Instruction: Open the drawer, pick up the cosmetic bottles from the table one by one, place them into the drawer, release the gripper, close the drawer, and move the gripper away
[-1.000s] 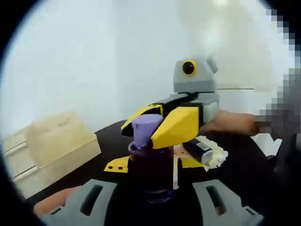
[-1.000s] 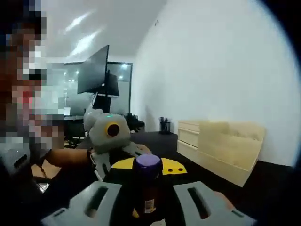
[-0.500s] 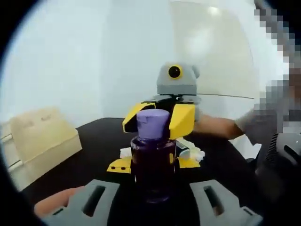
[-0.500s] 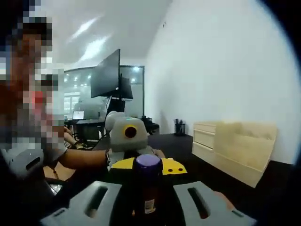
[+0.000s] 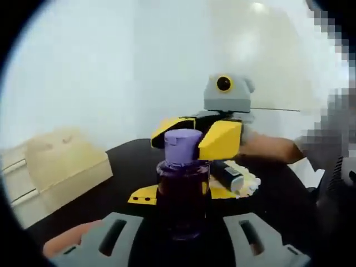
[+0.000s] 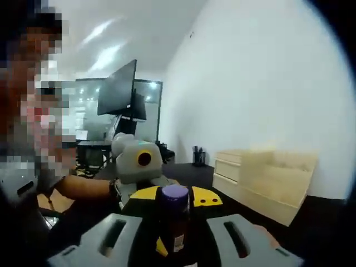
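Left tongs [image 5: 181,245] and right tongs [image 6: 175,242]: a purple bottle [image 5: 182,192] stands low centre between each pair; grip on it can't be told. Pale drawer unit [image 6: 267,181] right of frame, on the black counter [image 5: 128,167].

**Materials / finish**

Purple bottle [image 5: 182,197]: translucent dark body, glossy, looks like glass or clear plastic; matt lilac plastic cap. A paper label is seen on it in the right gripper view [image 6: 174,225].
Left gripper [image 5: 181,245]: matt grey plastic jaws, slotted.
Right gripper [image 6: 173,245]: same matt grey plastic; in the left gripper view [image 5: 206,138] smooth yellow and black plastic panels are seen on it.
Drawer unit [image 6: 267,181]: pale unfinished wood, matt.
Table [image 5: 133,167]: black, matt.
Wall [image 6: 267,83]: white, smooth.
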Motion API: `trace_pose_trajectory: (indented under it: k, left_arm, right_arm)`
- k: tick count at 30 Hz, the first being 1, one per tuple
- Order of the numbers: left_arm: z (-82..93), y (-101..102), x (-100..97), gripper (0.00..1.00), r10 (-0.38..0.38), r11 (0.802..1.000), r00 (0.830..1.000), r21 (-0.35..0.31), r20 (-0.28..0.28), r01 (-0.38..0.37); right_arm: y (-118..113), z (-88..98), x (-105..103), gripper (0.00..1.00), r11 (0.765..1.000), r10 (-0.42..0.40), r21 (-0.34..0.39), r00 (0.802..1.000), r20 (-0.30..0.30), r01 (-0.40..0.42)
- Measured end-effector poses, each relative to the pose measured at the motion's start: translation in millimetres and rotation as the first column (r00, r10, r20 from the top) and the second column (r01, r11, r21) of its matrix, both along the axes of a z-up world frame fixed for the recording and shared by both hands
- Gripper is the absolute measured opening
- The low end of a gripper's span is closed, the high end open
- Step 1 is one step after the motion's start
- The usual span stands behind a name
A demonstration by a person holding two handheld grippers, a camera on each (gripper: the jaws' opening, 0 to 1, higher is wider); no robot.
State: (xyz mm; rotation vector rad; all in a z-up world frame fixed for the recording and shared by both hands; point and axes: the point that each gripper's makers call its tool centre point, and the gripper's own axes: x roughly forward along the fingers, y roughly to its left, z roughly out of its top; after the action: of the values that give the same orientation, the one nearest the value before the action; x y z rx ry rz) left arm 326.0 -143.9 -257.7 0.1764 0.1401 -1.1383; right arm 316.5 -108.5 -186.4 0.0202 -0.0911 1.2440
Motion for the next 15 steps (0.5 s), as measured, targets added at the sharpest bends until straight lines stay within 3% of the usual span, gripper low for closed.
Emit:
trace_pose_trajectory:
  k: [6,15]
  left_arm:
    - [5.3,7,23.5,0.27,0.118,0.993,0.993,-0.016,0.011,-0.118]
    - [-0.6,-3,18.9,0.27,0.165,0.986,0.986,0.018,0.03,-0.165]
  right_arm:
    - [-6,-1.8,10,0.2,0.999,-0.052,0.004,0.998,-0.017,0.053]
    - [1,-12.9,15,0.19,0.994,-0.105,-0.031,0.994,-0.008,0.104]
